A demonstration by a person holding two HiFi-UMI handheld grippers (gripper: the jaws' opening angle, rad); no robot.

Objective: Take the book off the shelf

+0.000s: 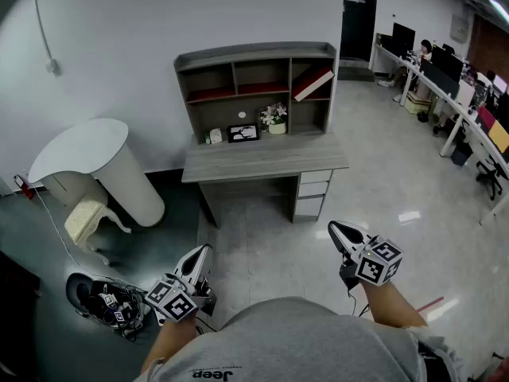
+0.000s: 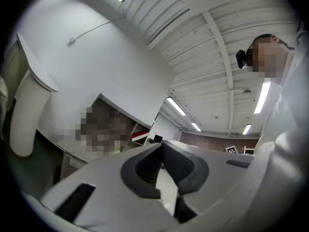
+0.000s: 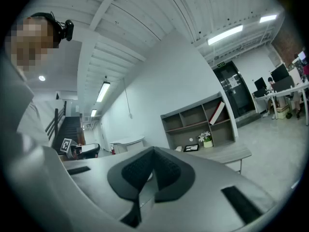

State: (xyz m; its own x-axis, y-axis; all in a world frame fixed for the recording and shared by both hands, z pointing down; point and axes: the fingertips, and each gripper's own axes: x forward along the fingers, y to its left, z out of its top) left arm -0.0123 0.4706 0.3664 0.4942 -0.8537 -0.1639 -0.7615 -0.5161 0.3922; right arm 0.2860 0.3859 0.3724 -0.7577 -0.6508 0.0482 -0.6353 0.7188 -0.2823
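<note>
While aslant on shelf [image 1: 254, 55], book [image 1: 312, 83].

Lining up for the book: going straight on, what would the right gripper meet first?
Probably the white wall, between the round white table and the shelf; nothing nearer shows, though depth is unclear.

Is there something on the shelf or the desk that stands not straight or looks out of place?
Yes: the red book leans diagonally across the upper right compartment of the shelf, not upright. Nothing else there looks odd.

An office: long desks [image 1: 469, 126] with monitors [image 1: 402, 35], swivel chair [image 1: 487, 178].
</note>
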